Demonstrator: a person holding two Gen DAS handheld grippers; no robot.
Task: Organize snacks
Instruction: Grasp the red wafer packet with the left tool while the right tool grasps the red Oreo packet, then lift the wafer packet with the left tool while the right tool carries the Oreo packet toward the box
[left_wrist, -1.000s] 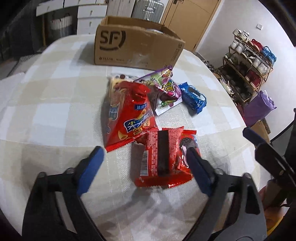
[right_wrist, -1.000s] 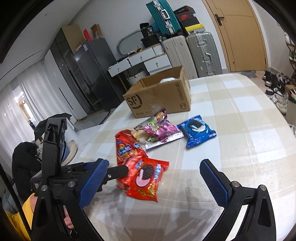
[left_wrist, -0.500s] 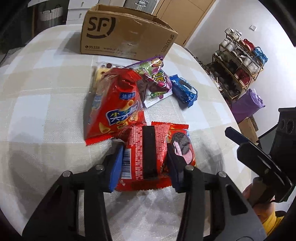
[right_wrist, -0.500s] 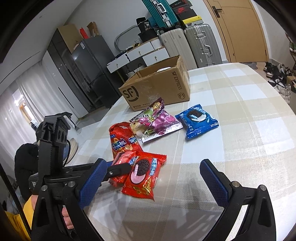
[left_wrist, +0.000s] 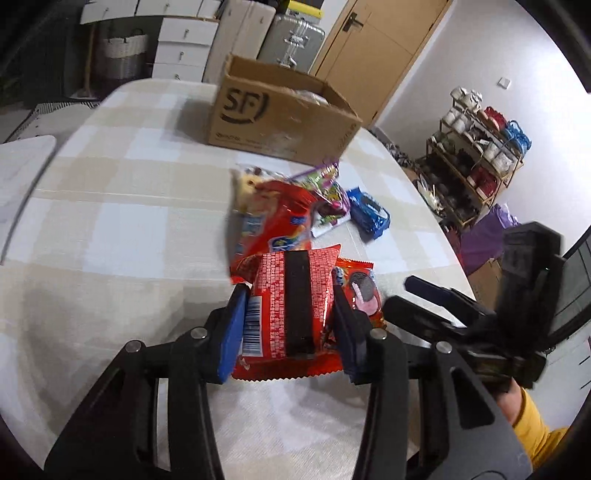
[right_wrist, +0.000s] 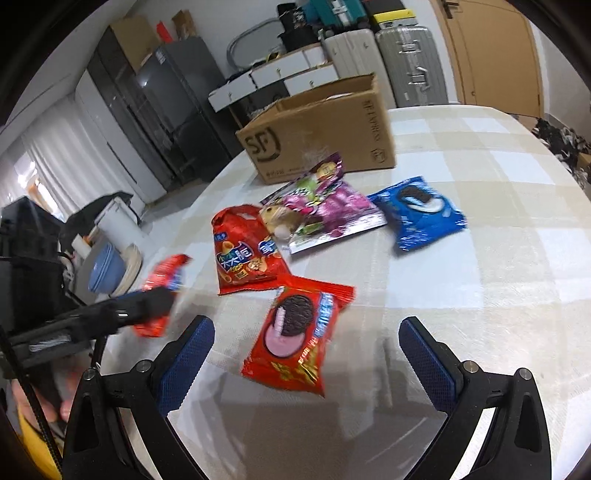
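Red foil fills the left gripper: its blue pads squeeze a red snack pack from both sides, barcode and dark seam facing up, and from the right wrist camera the pack looks lifted off the checked tablecloth. The right gripper hangs wide apart and holds nothing, just above a red cookie pack lying flat. Beyond it sit a red chip bag, a purple candy bag and a blue cookie pack, with the open cardboard box at the back.
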